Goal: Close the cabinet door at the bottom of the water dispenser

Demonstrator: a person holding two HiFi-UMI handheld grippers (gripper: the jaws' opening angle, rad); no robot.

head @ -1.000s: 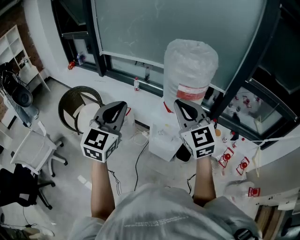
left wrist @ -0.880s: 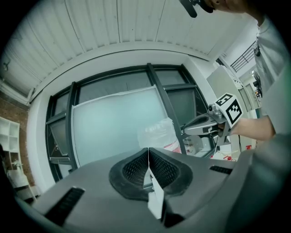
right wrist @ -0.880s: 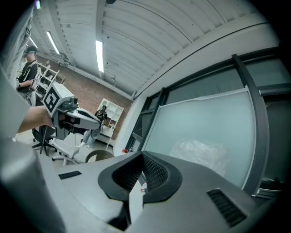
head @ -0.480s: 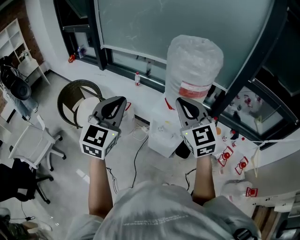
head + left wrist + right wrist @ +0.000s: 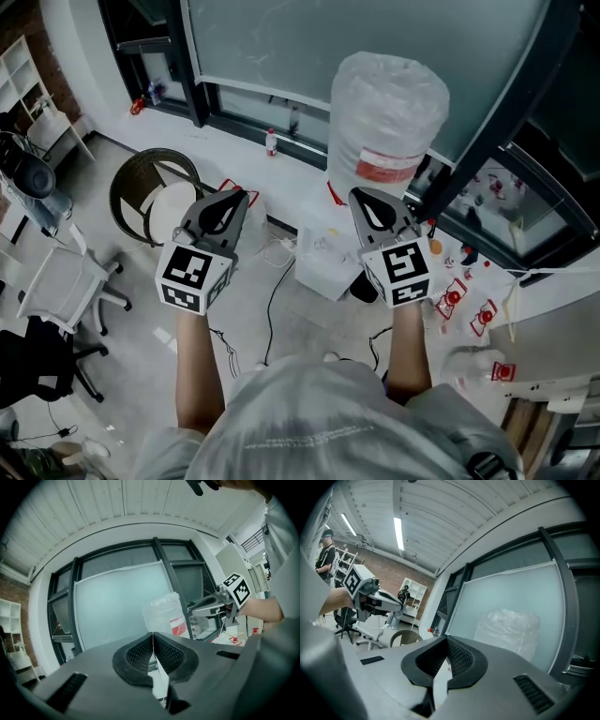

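In the head view my left gripper [image 5: 233,199] and right gripper [image 5: 362,198] are held side by side over the floor, pointing away from me. Both are shut with nothing between the jaws. Ahead of them stands a large water jug [image 5: 387,114] wrapped in clear plastic with a red label. It also shows past the shut jaws of the left gripper [image 5: 153,635] as the jug [image 5: 164,613], and past the right gripper [image 5: 446,640] as the jug [image 5: 510,629]. A white box [image 5: 324,269] lies on the floor below the grippers. No cabinet door shows in any view.
A round wicker basket [image 5: 155,200] stands at the left, with a white office chair [image 5: 67,291] nearer me. Cables [image 5: 272,309] run across the floor. Small red-and-white items [image 5: 467,309] lie at the right. A dark-framed window [image 5: 281,47] closes off the far side.
Both grippers have sunk a little together and stay shut. The floor scene has shifted slightly in the head view.
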